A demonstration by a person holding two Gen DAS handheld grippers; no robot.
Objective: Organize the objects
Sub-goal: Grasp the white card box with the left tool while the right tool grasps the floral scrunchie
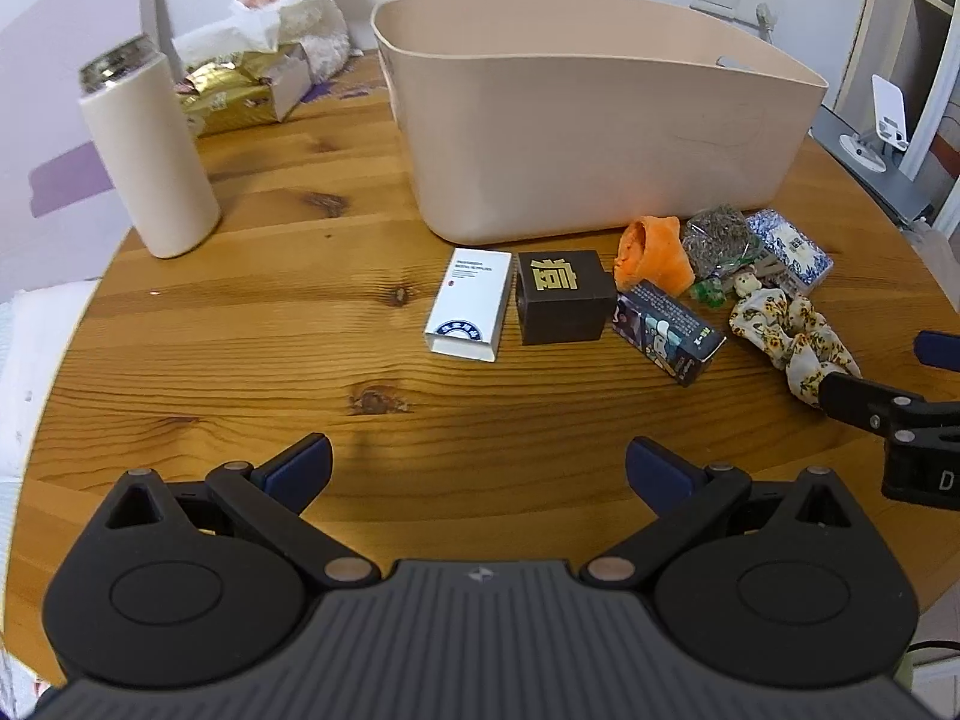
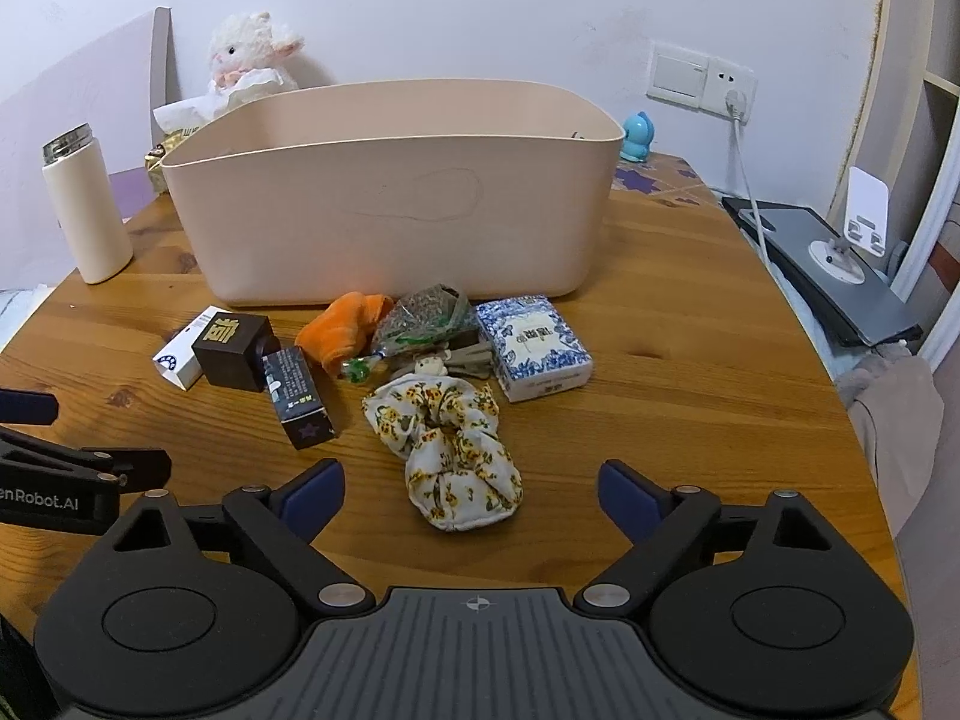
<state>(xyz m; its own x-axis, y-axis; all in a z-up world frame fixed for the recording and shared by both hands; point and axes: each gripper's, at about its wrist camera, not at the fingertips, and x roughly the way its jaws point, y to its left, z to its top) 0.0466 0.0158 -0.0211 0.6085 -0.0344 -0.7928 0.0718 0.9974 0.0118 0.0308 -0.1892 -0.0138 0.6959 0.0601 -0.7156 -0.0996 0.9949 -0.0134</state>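
A beige bin (image 1: 600, 138) (image 2: 390, 198) stands on the round wooden table (image 1: 240, 330). In front of it lie a white box (image 1: 468, 312), a dark cube box (image 1: 564, 297) (image 2: 231, 351), a dark printed box (image 1: 669, 330) (image 2: 300, 396), an orange cloth (image 1: 654, 252) (image 2: 342, 330), a bag of dried bits (image 2: 420, 318), a blue-patterned pack (image 2: 534, 348) and a floral scrunchie (image 1: 792, 330) (image 2: 450, 450). My left gripper (image 1: 478, 471) is open over bare wood, short of the boxes. My right gripper (image 2: 471, 495) is open with the scrunchie between and just ahead of its fingers.
A white flask (image 1: 150, 150) (image 2: 84, 210) stands at the left. A plush lamb (image 1: 288, 0) and gold packets (image 1: 234, 90) sit behind it. A blue figurine (image 2: 639, 138), a wall socket with cable (image 2: 738, 102) and a phone stand (image 2: 858, 228) are at the right.
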